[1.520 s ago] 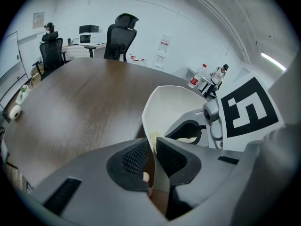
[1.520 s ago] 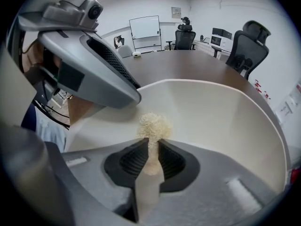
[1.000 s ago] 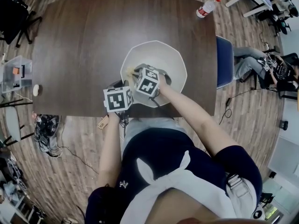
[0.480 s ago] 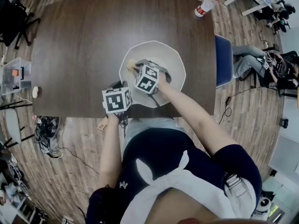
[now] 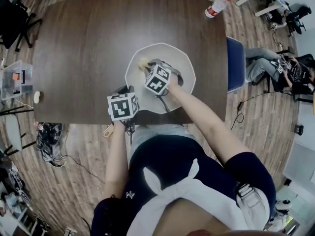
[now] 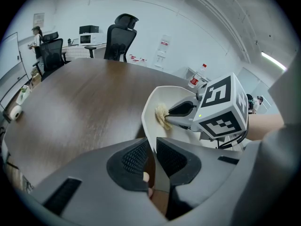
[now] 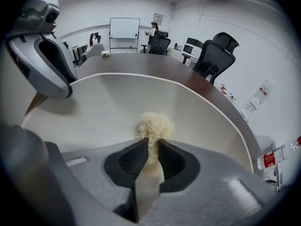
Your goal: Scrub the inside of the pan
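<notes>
Room: white walls are closing in an office. A wooden floor (image 5: 74, 191) is showing around the tabletop, and black office chairs (image 6: 121, 34) and a whiteboard (image 7: 124, 28) are standing at the far side.
Tabletop (image 5: 88, 48): dark brown and wood-grained, it is taking up most of the head view and carrying the pan and a bottle.
Blue chair (image 5: 236, 63): it is standing at the tabletop's right edge.
Pan (image 5: 183, 63): pale and many-sided, it is sitting on the tabletop close to the person's edge.
Bottle (image 5: 218, 6): it is lying at the far right corner, well apart from the pan.
Writing: the bottle is wearing a red label too small to read. The wall sheets are likewise unreadable. Black-and-white square markers are covering both cubes.
Left hand-held gripper (image 6: 151, 157): its jaws are standing narrow and pinching the pan's near rim, with the wall between the pads.
Right hand-held gripper (image 7: 151, 147): its jaws are standing narrow and clamping a scrubber.
Scrubber (image 5: 143, 63): this pale, fibrous tuft is pressing on the pan's inner surface at the far left side.
</notes>
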